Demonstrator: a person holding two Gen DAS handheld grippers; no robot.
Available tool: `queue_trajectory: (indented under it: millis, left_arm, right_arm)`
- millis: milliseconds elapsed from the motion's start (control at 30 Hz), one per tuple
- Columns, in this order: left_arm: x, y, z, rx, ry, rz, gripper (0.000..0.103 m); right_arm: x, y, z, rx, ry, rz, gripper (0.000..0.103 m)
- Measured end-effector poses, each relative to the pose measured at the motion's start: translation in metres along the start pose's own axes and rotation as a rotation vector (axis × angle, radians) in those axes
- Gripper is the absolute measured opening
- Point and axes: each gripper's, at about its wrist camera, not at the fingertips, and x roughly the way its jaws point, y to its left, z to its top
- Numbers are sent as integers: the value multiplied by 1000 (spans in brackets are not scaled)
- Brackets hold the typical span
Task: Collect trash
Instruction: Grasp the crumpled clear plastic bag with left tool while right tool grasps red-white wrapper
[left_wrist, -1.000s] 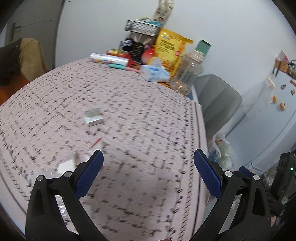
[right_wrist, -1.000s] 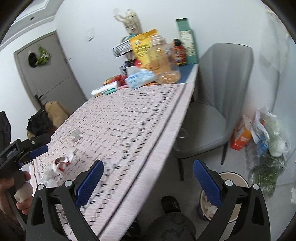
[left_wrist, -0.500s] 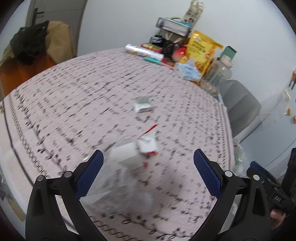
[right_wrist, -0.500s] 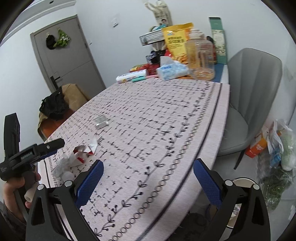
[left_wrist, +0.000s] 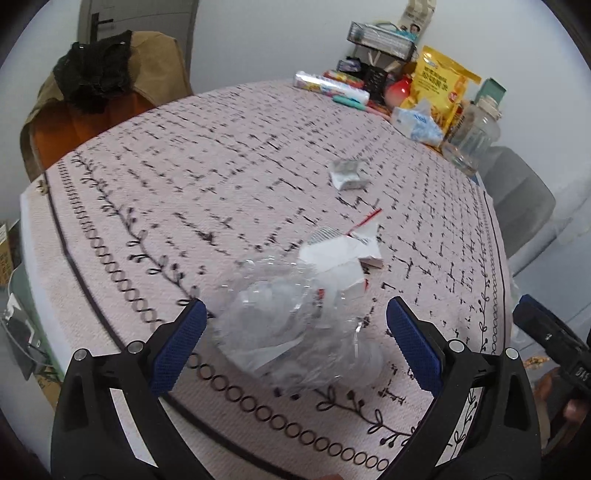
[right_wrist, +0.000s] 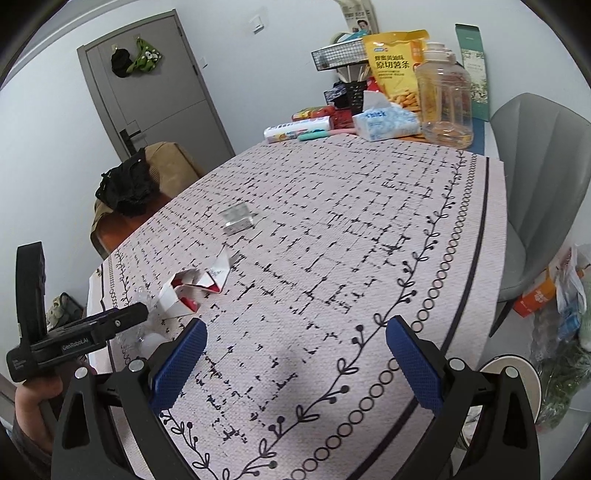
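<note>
Left wrist view: the left gripper (left_wrist: 293, 338) is spread wide, grasping nothing, its 2 blue pads (left_wrist: 176, 349) hanging over the near edge of the tablecloth (left_wrist: 192, 177). Directly between the jaws lies a crumpled clear plastic wrapper (left_wrist: 291, 325), touching neither pad; it is blurred, so its edges are hard to trace. Its long axis runs from near the left pad up and to the right, ending at a torn white-and-red carton (left_wrist: 347, 258) that lies just ahead of the jaws and touches the wrapper. A thin red strip on the carton points away toward a small silver packet (left_wrist: 349, 173) farther ahead, well apart from it. At 0.5 s ago the wrapper sat beside the left pad only; now it fills the gap, and the whole pile is nearer.

Right wrist view: the right gripper (right_wrist: 295, 360) is also released and empty, over bare cloth near the table's right edge. The carton (right_wrist: 192, 284) lies ahead and left of its left jaw, its long axis slanting up to the right. The packet (right_wrist: 238, 219) lies beyond it. The left gripper (right_wrist: 79, 334) enters at far left, held by a hand (right_wrist: 35, 404), its tip just beside the carton; 0.5 s ago that tip stood farther short of it.
</note>
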Motion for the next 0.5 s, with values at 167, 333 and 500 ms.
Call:
queue_trajectory:
  millis: [167,333,500]
  left_arm:
    - [-1,10,-2,-30,22,20,97]
    - [8,8,-6,-49,34,32,97]
    - [20,-2,-7,-14,50,79,97]
  right_arm:
    - [6,4,-3,-3,13,18,95]
    - [6,6,-5,0,14,30,95]
    - [3,4,-8,3,18,29,95]
